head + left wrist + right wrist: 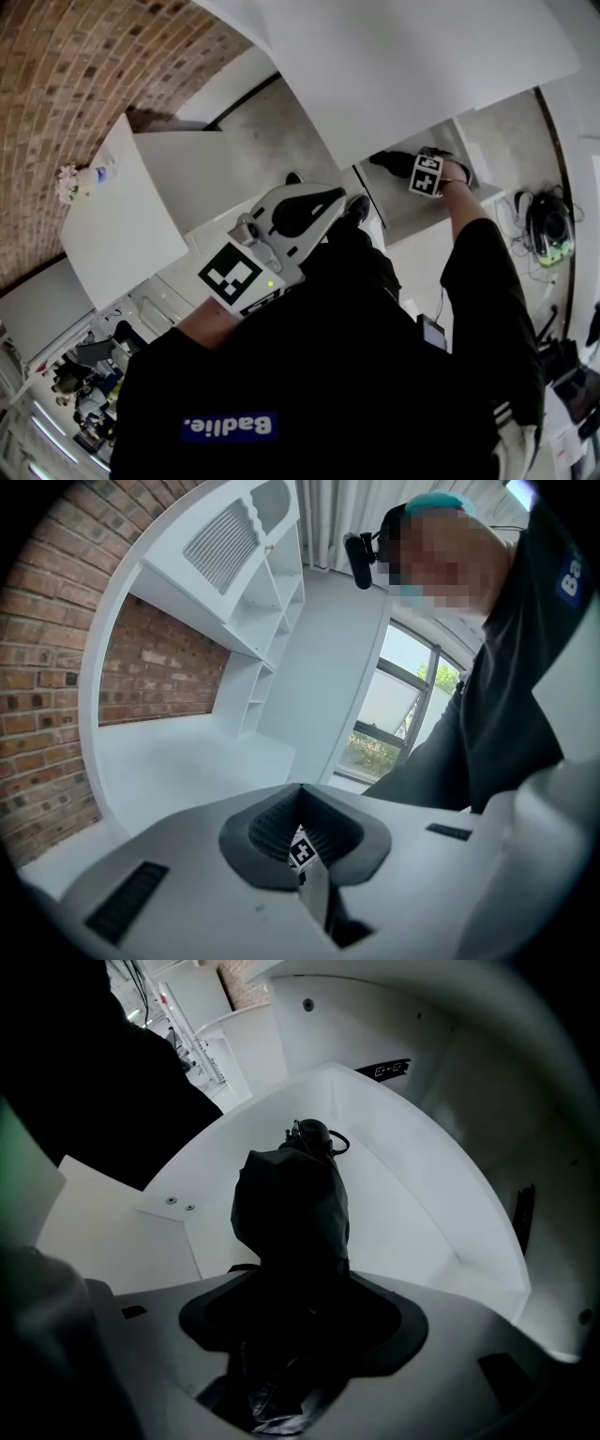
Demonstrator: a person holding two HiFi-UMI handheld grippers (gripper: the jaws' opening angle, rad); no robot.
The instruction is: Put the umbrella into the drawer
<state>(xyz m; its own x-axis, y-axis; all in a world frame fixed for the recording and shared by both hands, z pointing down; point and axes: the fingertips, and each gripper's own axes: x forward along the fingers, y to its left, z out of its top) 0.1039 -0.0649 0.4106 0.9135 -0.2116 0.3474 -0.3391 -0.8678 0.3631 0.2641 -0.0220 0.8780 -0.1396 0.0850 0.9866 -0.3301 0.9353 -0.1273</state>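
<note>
Pointing down into the drawer (422, 1194), the umbrella (291, 1208) lies along the right claw (298, 1297).

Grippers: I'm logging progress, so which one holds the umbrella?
The right gripper: its fingers clamp the black folded umbrella, pointing into the white drawer. The left gripper is shut and empty.

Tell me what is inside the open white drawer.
A folded black fabric umbrella, gripped in the right claw, pointing down into the white drawer; white floor shows around it. The floor beneath umbrella and claw is covered.
</note>
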